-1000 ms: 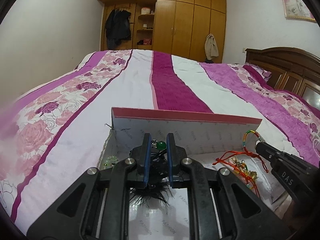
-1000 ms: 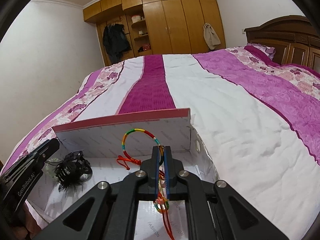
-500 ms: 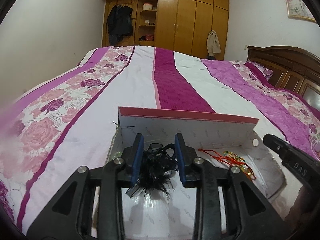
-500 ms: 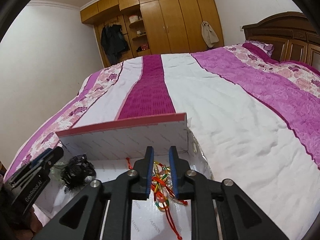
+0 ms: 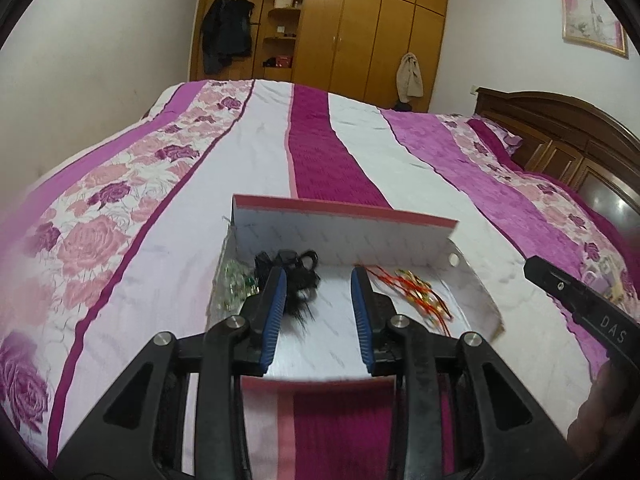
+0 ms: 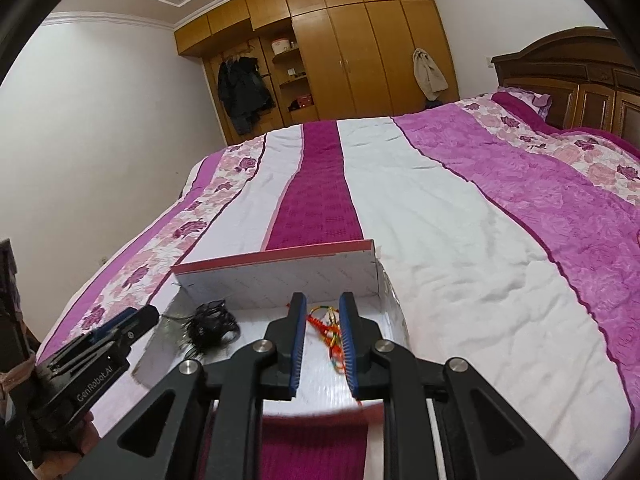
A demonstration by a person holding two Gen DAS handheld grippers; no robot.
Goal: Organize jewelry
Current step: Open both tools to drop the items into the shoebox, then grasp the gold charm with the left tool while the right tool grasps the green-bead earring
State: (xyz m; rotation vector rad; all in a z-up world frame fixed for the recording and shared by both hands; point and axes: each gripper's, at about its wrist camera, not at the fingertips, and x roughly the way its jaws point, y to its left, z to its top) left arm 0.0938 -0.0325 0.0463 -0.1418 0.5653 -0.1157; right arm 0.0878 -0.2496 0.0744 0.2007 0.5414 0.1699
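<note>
A white box with a pink rim (image 5: 344, 236) (image 6: 280, 276) lies open on the bed. Inside it lie a black feathery hair piece (image 5: 300, 280) (image 6: 212, 324), a green bead bracelet (image 5: 234, 284) at the left wall, and a red and multicoloured cord bracelet (image 5: 416, 294) (image 6: 326, 326) on the right. My left gripper (image 5: 318, 284) is open and empty, raised over the box's near side behind the black piece. My right gripper (image 6: 323, 306) is open and empty, raised behind the cord bracelet. Each gripper shows at the edge of the other's view (image 5: 580, 308) (image 6: 92, 352).
The box rests on a bed with a purple, white and floral striped cover (image 6: 460, 240). A wooden headboard (image 5: 560, 140) stands at the right, a wooden wardrobe (image 6: 340, 60) at the far wall, and a white wall (image 5: 100, 60) runs along the left.
Both grippers opened and let go of their pieces, which now lie in the box. Both grippers then pulled back and up, away from the box.
</note>
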